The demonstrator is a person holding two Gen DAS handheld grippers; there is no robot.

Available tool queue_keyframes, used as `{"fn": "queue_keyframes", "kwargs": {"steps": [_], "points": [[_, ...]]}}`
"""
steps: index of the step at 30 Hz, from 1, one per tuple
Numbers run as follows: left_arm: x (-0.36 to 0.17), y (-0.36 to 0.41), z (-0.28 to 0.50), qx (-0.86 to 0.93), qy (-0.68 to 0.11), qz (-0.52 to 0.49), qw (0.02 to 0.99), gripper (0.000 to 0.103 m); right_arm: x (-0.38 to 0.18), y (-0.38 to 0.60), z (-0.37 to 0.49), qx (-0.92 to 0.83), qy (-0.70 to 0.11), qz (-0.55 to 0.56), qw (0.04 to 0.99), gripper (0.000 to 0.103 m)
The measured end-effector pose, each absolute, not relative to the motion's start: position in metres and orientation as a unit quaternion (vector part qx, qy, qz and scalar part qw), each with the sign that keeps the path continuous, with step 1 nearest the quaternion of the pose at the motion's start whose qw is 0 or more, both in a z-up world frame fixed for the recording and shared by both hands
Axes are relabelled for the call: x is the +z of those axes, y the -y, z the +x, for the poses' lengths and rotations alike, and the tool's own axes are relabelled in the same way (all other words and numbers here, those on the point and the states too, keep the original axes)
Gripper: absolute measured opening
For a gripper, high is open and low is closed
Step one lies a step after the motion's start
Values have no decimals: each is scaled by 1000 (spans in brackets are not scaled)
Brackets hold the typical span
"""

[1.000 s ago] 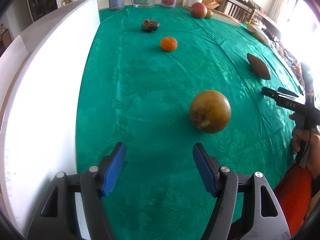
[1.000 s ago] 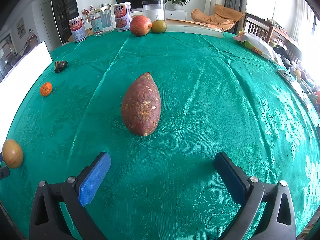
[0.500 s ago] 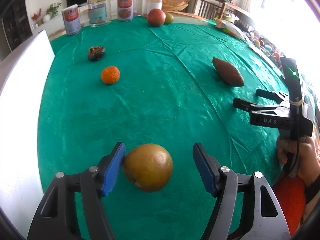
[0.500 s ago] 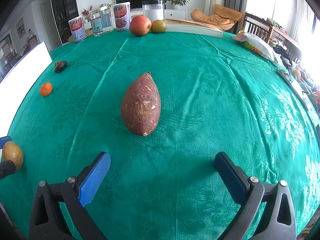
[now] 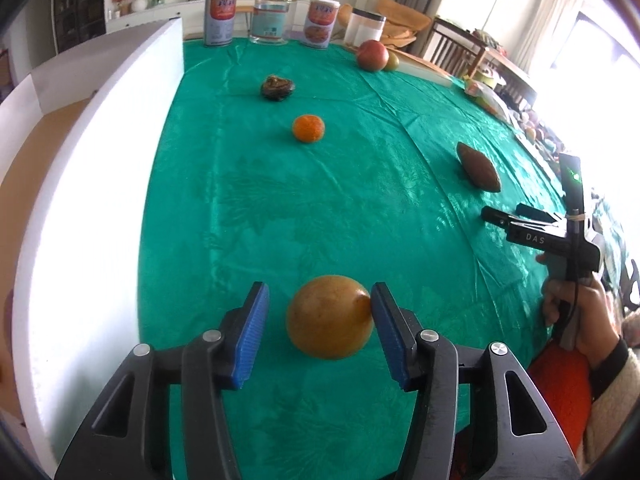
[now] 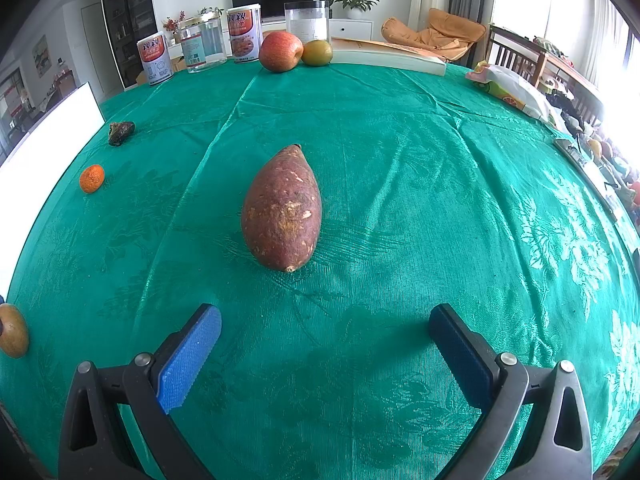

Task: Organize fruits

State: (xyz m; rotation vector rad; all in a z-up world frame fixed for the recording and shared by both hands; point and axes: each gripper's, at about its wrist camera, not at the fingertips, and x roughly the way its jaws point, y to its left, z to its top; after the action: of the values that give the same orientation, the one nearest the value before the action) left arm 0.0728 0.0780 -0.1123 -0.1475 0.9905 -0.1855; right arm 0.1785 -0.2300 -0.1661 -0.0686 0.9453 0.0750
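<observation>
A brown-yellow pear (image 5: 329,317) sits between the blue pads of my left gripper (image 5: 318,312); the right pad touches it and a gap remains at the left pad. The pear also shows at the left edge of the right wrist view (image 6: 13,336). My right gripper (image 6: 325,332) is open and empty above the green tablecloth, a little short of a sweet potato (image 6: 282,208). A small orange (image 5: 308,128), a dark shrivelled fruit (image 5: 277,88), a red apple (image 5: 373,55) and a green fruit (image 6: 317,52) lie farther back.
A white foam box (image 5: 92,152) runs along the table's left edge. Two cans (image 5: 220,19), glass jars (image 5: 273,17) and a flat book (image 6: 386,59) stand at the far edge. A bag (image 6: 510,90) and clutter line the right side.
My left gripper moved forward around the pear and its jaws narrowed until the right pad touches the fruit. The right gripper has not moved.
</observation>
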Motion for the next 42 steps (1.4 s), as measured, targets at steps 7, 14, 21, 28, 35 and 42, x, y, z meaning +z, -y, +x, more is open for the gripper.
{"fn": "queue_keyframes", "kwargs": {"steps": [7, 14, 21, 28, 35, 42], "points": [[-116, -82, 66, -72, -476, -61, 874, 72, -166, 230, 178, 36, -455, -33, 889, 103], [-133, -65, 64, -86, -481, -42, 871, 73, -165, 231, 177, 41, -455, -28, 889, 103], [-143, -54, 68, -62, -463, -15, 884, 70, -137, 257, 171, 75, -425, 57, 901, 103], [-144, -59, 70, -62, -458, -18, 887, 50, -119, 248, 253, 74, -533, 54, 841, 98], [-125, -64, 65, -73, -456, -47, 886, 49, -147, 222, 304, 61, -667, 12, 742, 55], [-62, -94, 49, -107, -429, -119, 889, 49, -116, 236, 278, 142, -624, 160, 752, 41]]}}
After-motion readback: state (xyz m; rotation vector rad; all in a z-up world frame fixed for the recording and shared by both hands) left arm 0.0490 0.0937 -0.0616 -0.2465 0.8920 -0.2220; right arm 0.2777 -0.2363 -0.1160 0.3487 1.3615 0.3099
